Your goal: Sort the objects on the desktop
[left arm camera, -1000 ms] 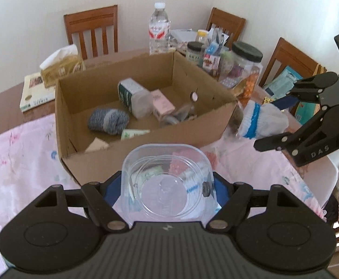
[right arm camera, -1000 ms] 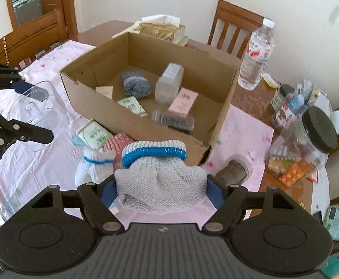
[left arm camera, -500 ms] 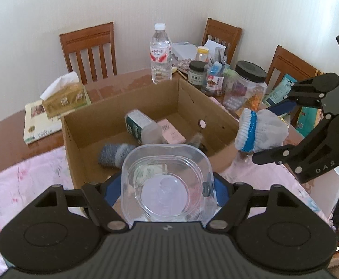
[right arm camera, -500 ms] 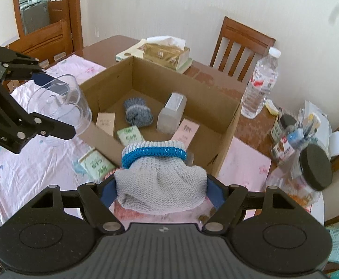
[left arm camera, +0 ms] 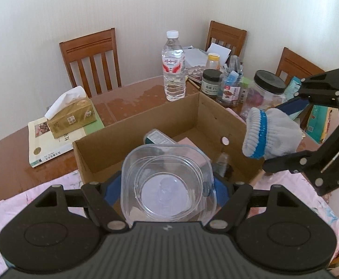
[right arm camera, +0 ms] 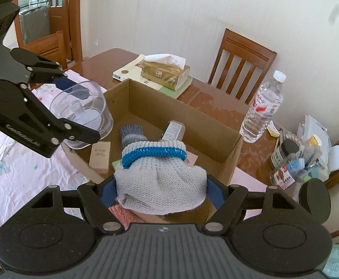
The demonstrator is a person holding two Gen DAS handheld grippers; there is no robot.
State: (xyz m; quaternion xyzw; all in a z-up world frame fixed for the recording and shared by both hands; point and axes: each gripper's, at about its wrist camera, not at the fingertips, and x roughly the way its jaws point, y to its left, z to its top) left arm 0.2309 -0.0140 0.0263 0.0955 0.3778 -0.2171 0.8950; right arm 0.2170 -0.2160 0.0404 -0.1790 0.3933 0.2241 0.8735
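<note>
Both grippers loaded: left gripper (left arm camera: 168, 187) clamps the clear plastic container (left arm camera: 168, 183), right gripper (right arm camera: 161, 187) pinches the knit glove (right arm camera: 159, 176). Both hang over the cardboard box (left arm camera: 216, 110), likely for dropping in. Glove smaller, soft.

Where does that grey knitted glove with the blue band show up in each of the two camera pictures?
Left wrist view: grey knitted glove at right, gripped by the right hand-held gripper.
Right wrist view: glove at bottom centre, between the fingers.
Shared landmark: cardboard box.
</note>
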